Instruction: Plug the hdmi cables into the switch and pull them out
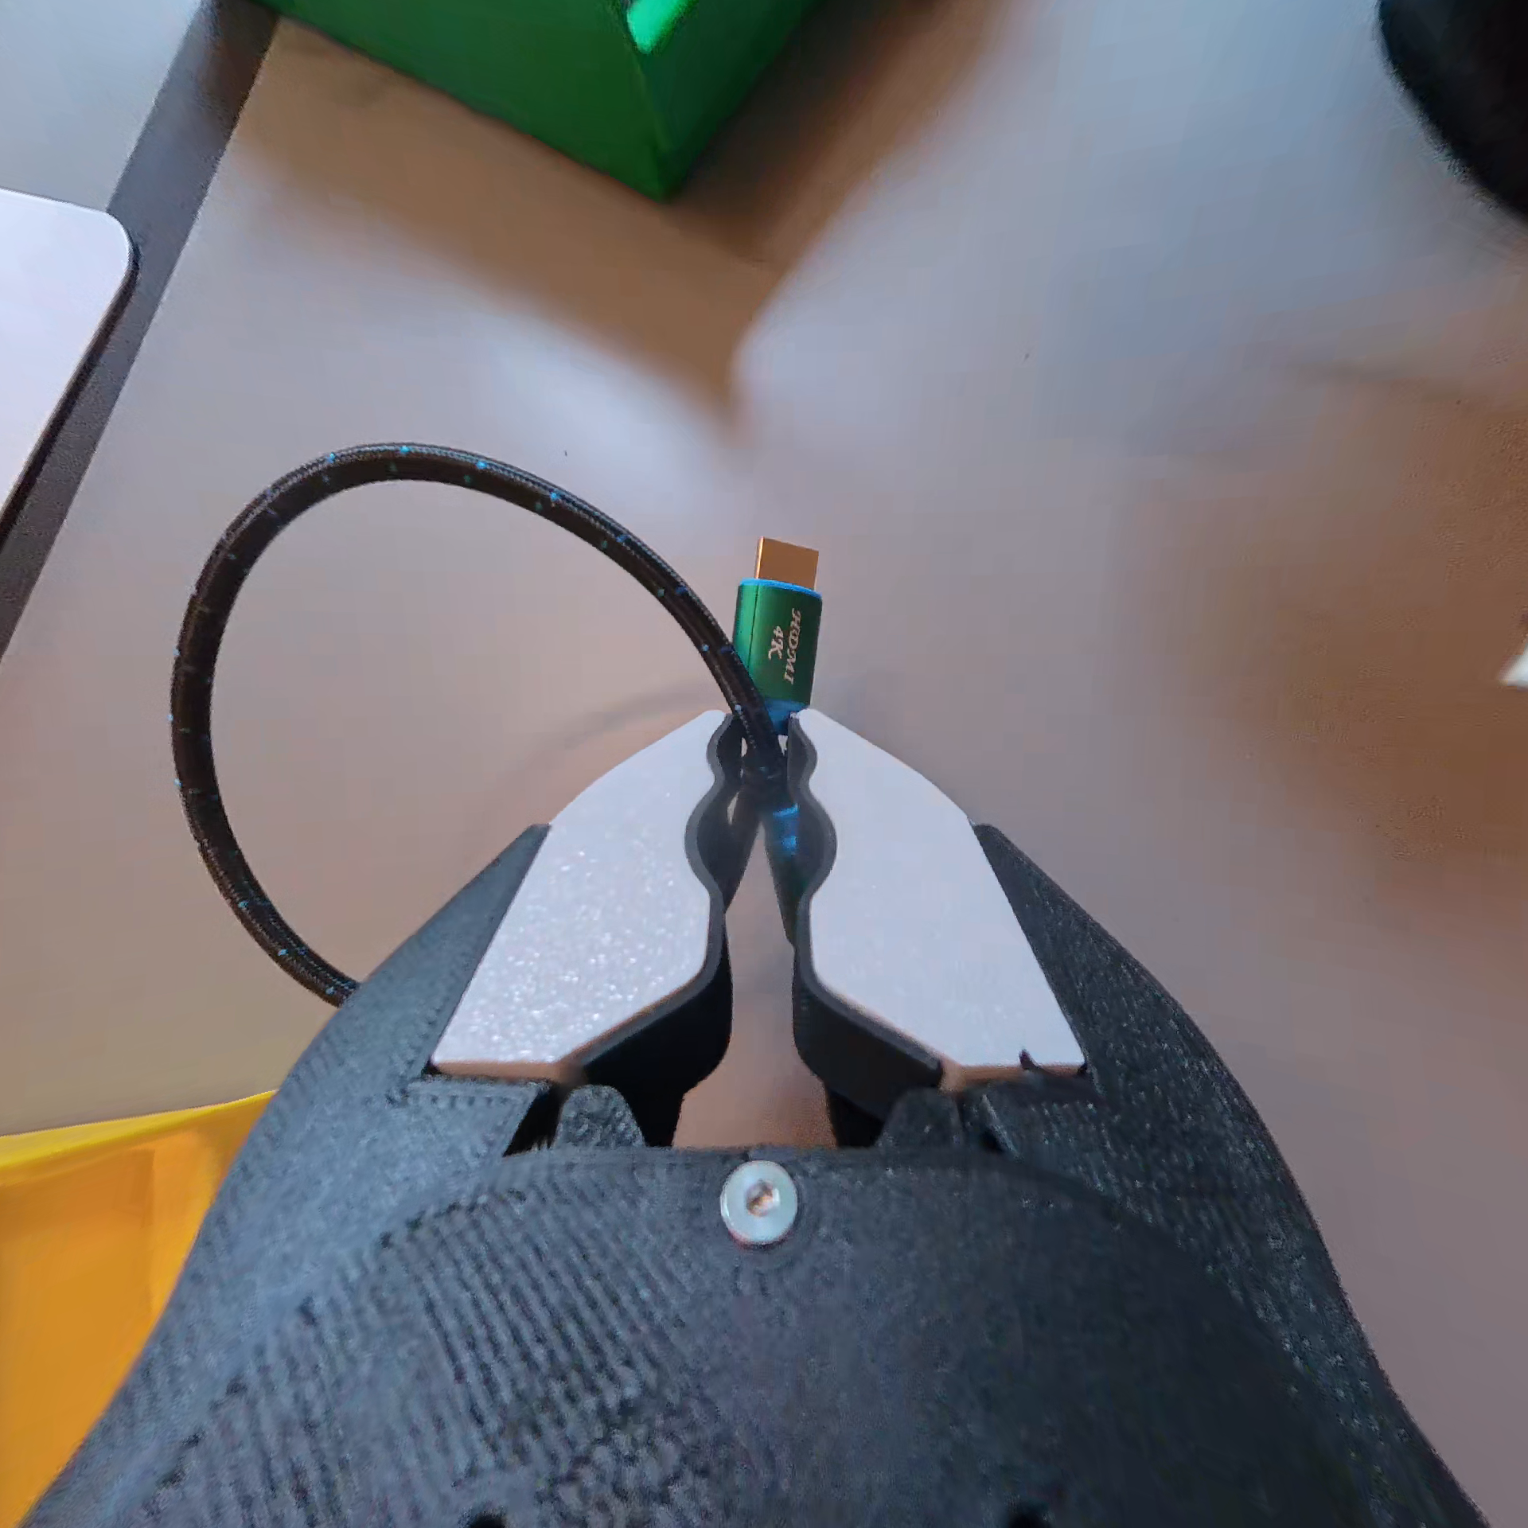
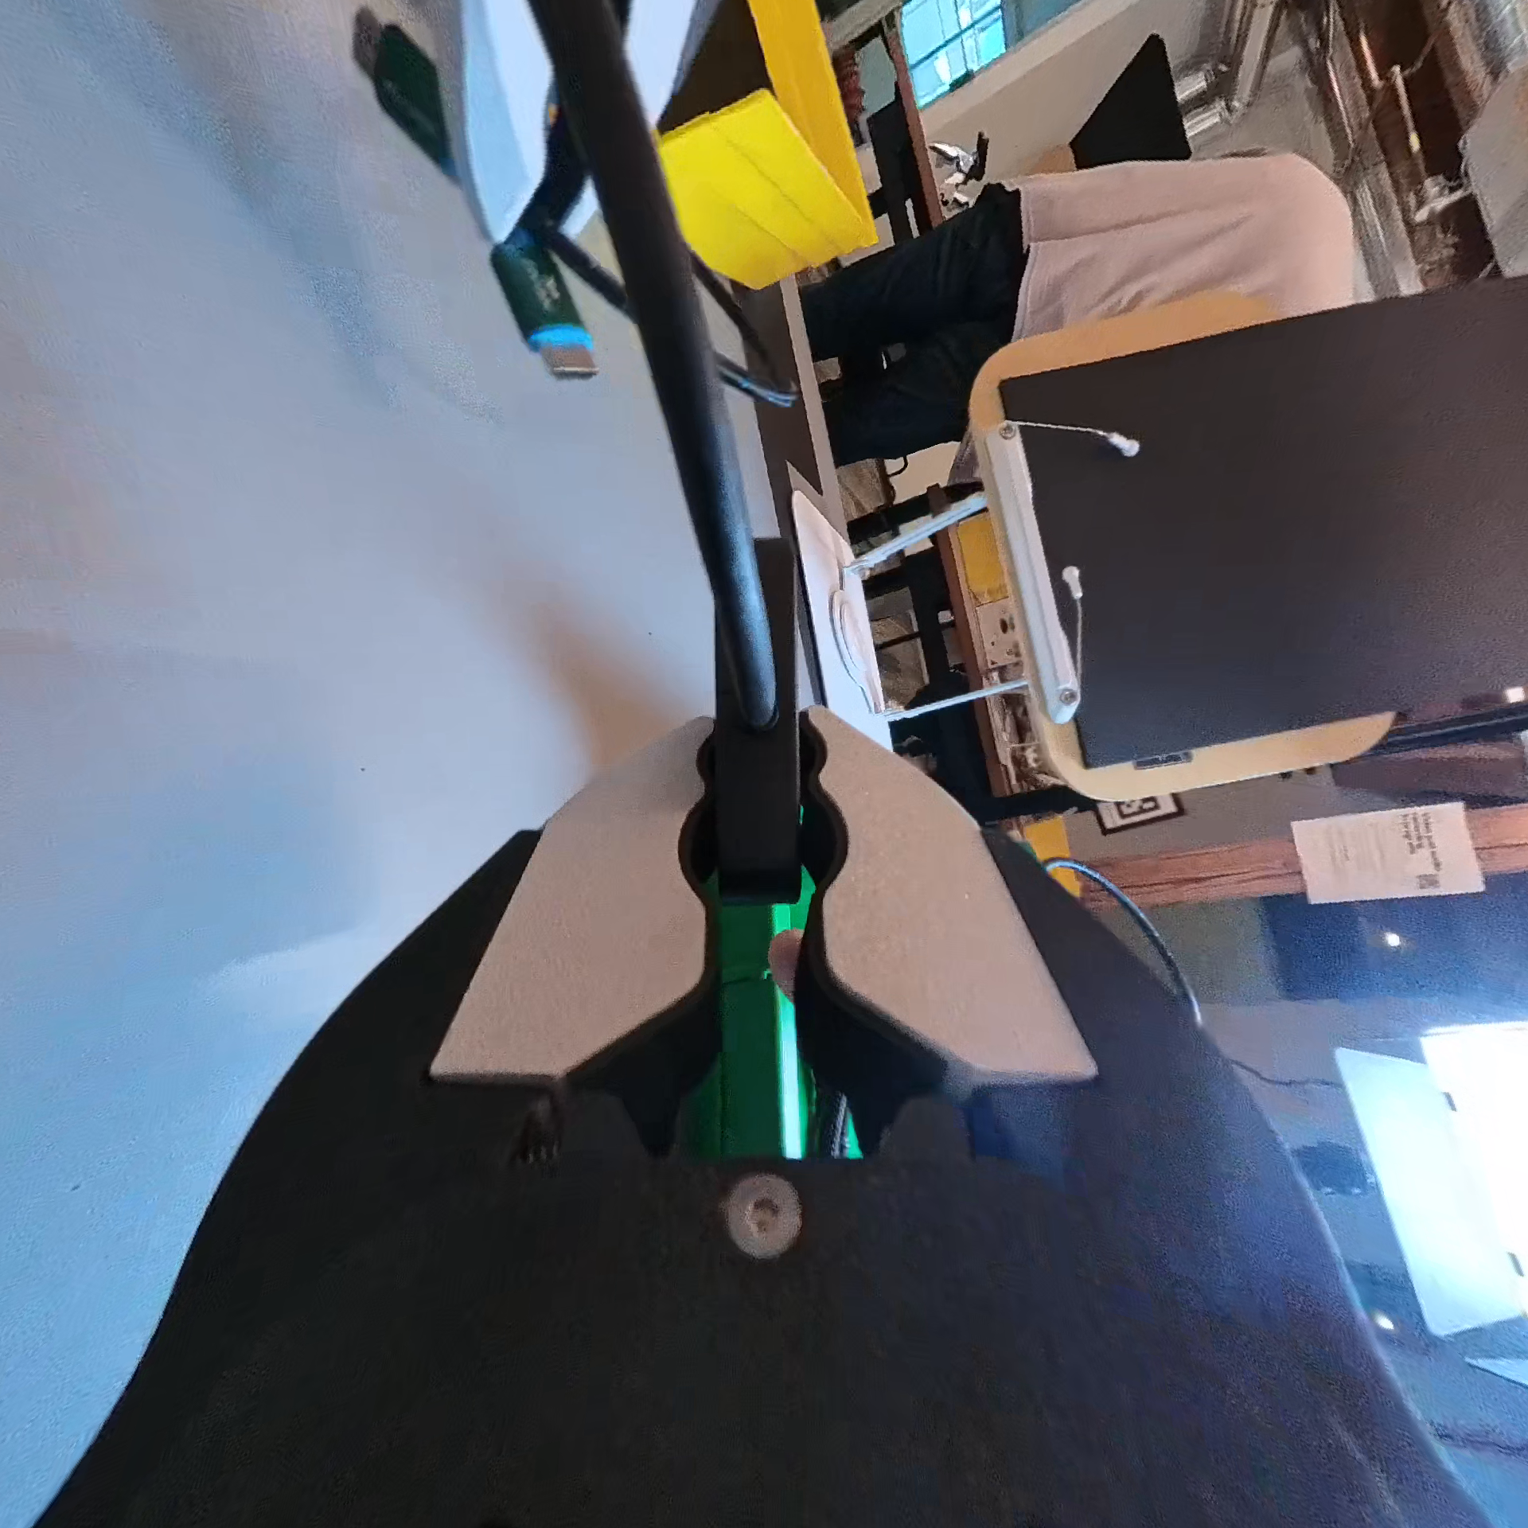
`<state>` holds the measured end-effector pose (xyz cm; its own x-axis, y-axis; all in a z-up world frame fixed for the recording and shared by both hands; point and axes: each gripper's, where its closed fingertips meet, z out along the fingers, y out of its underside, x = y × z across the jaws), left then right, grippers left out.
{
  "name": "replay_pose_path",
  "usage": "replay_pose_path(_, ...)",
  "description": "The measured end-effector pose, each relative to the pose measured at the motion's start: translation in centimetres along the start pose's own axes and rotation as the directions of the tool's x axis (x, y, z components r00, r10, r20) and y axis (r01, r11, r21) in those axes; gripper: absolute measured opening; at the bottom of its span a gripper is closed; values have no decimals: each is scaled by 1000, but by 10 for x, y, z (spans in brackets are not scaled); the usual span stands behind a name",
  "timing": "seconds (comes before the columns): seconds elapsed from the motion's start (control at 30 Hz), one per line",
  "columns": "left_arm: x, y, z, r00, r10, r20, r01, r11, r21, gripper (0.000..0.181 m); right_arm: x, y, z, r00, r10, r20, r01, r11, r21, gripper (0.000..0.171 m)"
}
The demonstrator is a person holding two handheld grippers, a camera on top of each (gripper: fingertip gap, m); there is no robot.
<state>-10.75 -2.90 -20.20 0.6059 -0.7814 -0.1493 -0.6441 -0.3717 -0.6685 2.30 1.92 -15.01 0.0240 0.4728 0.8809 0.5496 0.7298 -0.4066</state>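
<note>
My left gripper (image 1: 756, 732) is shut on a black braided hdmi cable (image 1: 207, 661) just behind its green plug (image 1: 777, 637). The plug's gold tip points away from me, above the beige table (image 1: 1075, 579), and the cable loops out to the left. My right gripper (image 2: 756, 732) is shut on the black plug body (image 2: 756, 818) of a smooth black cable (image 2: 661, 273) that runs off forward. The right wrist view also shows the green plug (image 2: 546, 302) farther off, with a white finger (image 2: 496, 116) of the left gripper behind it. I see no switch that I can tell apart.
A green box (image 1: 562, 83) stands at the table's far side. A yellow bin (image 1: 91, 1240) is at my near left and also shows in the right wrist view (image 2: 761, 198). A silver flat device (image 1: 50, 331) lies at the left edge. A seated person (image 2: 1116, 240) is beyond the table. There is about 15 centimetres between the tips of the two grippers.
</note>
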Motion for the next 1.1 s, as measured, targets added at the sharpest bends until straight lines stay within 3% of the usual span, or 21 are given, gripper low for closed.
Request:
replay_pose_path(0.2, 32, -29, -8, 956, -119, -267, 142, 987, 71, 11, -24, -9, 14, 980, -200, -2, 200, 980, -20, 15)
replay_pose_path(0.37, 47, -29, 5, 893, -199, -403, 232, 972, 32, 11, -39, -16, 21, 956, -294, 3, 294, 956, -5, 14)
replay_pose_path(0.8, 48, -24, 14, 865, -268, -424, 259, 963, -80, 11, -50, -29, 20, 909, -415, -30, 416, 909, 35, 14)
replay_pose_path(1.1, 48, -30, 4, 754, -374, -539, 334, 926, -175, 10, -49, -35, 17, 890, -450, -75, 455, 889, 57, 14)
